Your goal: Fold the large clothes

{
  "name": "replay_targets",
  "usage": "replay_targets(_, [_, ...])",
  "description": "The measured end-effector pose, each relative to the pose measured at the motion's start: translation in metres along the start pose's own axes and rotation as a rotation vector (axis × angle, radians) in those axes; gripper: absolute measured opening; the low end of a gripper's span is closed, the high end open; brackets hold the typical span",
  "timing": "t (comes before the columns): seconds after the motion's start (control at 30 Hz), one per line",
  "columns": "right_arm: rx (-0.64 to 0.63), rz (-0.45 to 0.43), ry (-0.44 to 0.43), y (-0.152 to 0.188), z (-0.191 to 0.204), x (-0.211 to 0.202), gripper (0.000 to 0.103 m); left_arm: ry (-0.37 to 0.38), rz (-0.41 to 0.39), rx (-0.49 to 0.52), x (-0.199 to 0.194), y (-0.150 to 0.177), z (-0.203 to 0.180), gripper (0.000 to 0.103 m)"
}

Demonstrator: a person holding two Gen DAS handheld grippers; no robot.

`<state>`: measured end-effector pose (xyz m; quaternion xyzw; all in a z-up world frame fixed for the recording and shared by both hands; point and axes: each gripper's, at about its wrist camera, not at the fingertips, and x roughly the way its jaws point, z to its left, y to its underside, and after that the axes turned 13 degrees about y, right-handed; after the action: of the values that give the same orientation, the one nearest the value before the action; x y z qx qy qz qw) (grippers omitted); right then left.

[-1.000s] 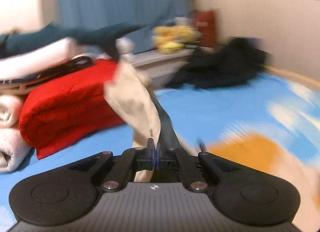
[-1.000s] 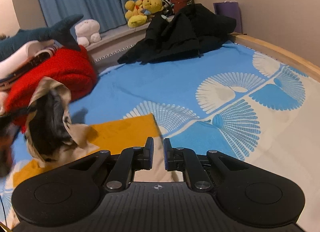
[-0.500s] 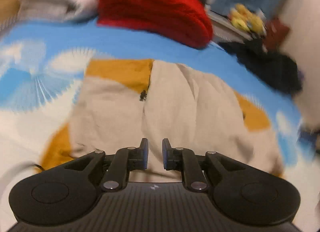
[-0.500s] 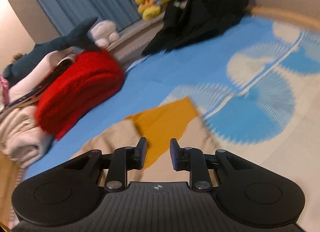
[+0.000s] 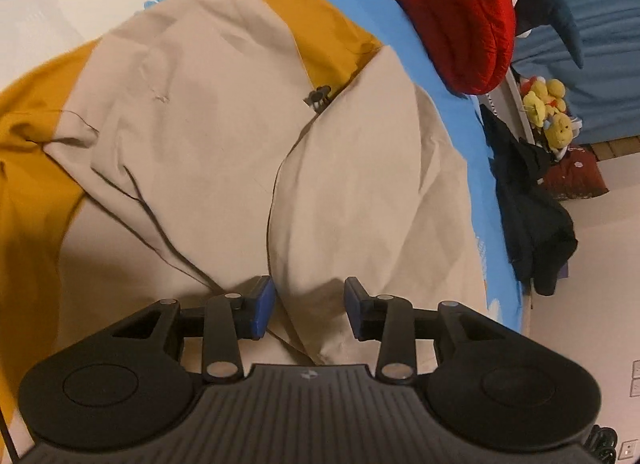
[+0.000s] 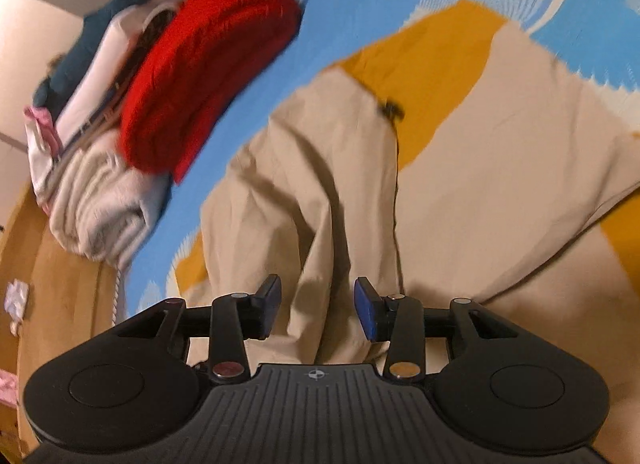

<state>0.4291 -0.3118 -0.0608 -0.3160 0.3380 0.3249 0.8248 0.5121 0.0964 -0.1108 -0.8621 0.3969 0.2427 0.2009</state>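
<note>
A large beige and mustard-yellow jacket (image 5: 208, 136) lies spread on the blue patterned bed, its zipper pull (image 5: 319, 96) near the top of the front opening. My left gripper (image 5: 309, 310) hovers low over the beige cloth, jaws opening, with a raised fold edge lying between the blue pads and neither pad pressing on it. In the right wrist view the same jacket (image 6: 480, 168) fills the frame. My right gripper (image 6: 318, 306) hangs just above a beige fold, jaws also opening, and grips nothing.
A red folded blanket (image 5: 452, 4) (image 6: 200, 76) and a stack of rolled towels (image 6: 96, 208) lie along the bed's far side. A black garment pile (image 5: 532, 220) and yellow plush toys (image 5: 550, 112) sit beyond. A wooden bed frame (image 6: 60, 296) borders the left.
The left gripper let go of the beige cloth it held up, rolled and dropped over the jacket. The jacket now lies flat. Both grippers widened and came down close to the cloth.
</note>
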Motion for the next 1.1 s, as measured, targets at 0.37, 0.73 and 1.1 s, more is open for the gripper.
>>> replay_targets(0.37, [-0.002,-0.134,-0.428,0.001,0.017,-0.031,0.002,0.267,-0.178,0.134,-0.027,-0.013,-0.031,0.002])
replay_targets(0.73, [-0.102,0.063,-0.030,0.006,0.009,-0.001,0.001,-0.158,0.089,0.138,0.018,-0.005,-0.001,0.006])
replay_targets(1.1, [-0.070,0.090,0.153,0.018,-0.008,0.009,0.002,-0.005,-0.098,0.576,0.005,0.032,-0.076,0.027])
